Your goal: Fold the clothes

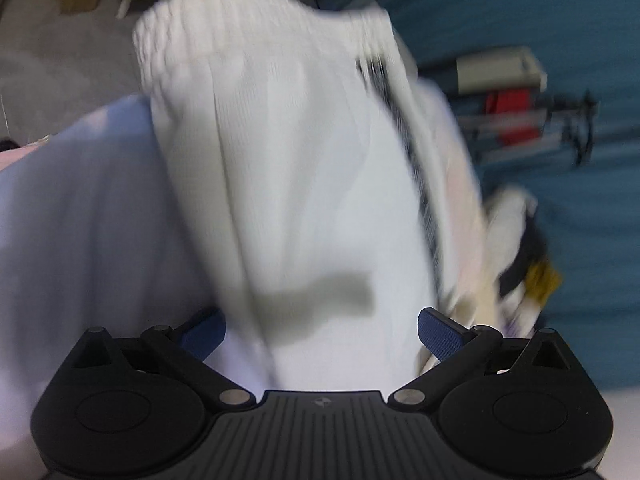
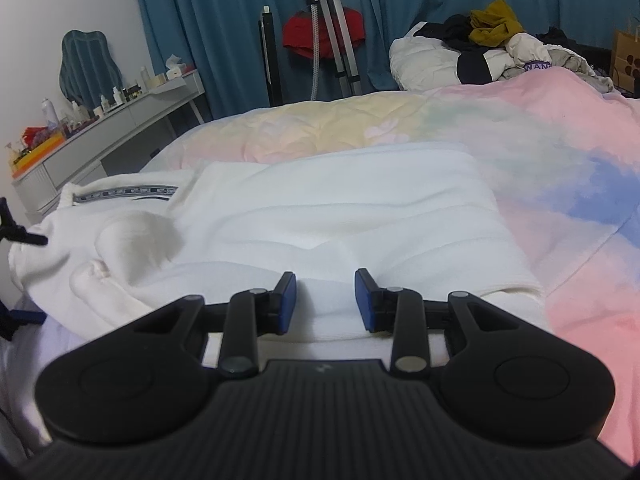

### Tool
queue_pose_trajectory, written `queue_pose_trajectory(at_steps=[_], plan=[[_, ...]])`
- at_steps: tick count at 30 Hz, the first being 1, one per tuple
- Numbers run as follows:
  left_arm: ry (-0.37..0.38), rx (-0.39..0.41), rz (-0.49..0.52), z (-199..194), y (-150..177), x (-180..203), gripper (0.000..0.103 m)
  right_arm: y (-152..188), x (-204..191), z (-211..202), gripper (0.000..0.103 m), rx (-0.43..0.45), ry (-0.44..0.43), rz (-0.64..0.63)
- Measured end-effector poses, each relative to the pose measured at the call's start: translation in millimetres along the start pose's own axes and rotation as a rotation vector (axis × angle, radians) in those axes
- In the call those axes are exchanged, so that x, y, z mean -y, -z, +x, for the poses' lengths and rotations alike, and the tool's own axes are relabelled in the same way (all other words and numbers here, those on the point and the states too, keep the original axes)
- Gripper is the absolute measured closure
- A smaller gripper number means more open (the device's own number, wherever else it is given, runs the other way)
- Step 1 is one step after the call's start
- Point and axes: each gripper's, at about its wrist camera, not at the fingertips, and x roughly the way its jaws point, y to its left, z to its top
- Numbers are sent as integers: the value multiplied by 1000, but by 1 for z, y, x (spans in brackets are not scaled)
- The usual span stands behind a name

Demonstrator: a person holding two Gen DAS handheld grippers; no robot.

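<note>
White garment (image 2: 320,216) lay partly folded at your frame's centre, sleeve end still bunched lower left; your left gripper (image 1: 320,332) gaped empty, right gripper (image 2: 325,300) half-closed on nothing.

A home bedroom: pastel duvet-covered bed (image 2: 560,128), blue curtains (image 2: 224,12), cluttered dressing table (image 2: 120,120).

Clothes pile (image 2: 496,40) at bed's far end

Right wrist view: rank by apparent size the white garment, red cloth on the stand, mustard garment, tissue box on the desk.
1. white garment, largest by far, though nearest the camera
2. red cloth
3. mustard garment, close to the red cloth, ranking unsure
4. tissue box, smallest
</note>
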Motion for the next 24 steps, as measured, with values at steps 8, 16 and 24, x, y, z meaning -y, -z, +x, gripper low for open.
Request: queue_pose_trajectory(at_steps=[8,16,24], plan=[[45,167,-64,-3,-32,-14,28,0,-16,7,68,26,-48,-50],[-68,314,283,-18,-11,35,80,5,-15,20,68,-10,-45,-70],[-9,511,576,-45,70,142,88,-5,1,5,68,-4,-83,36]])
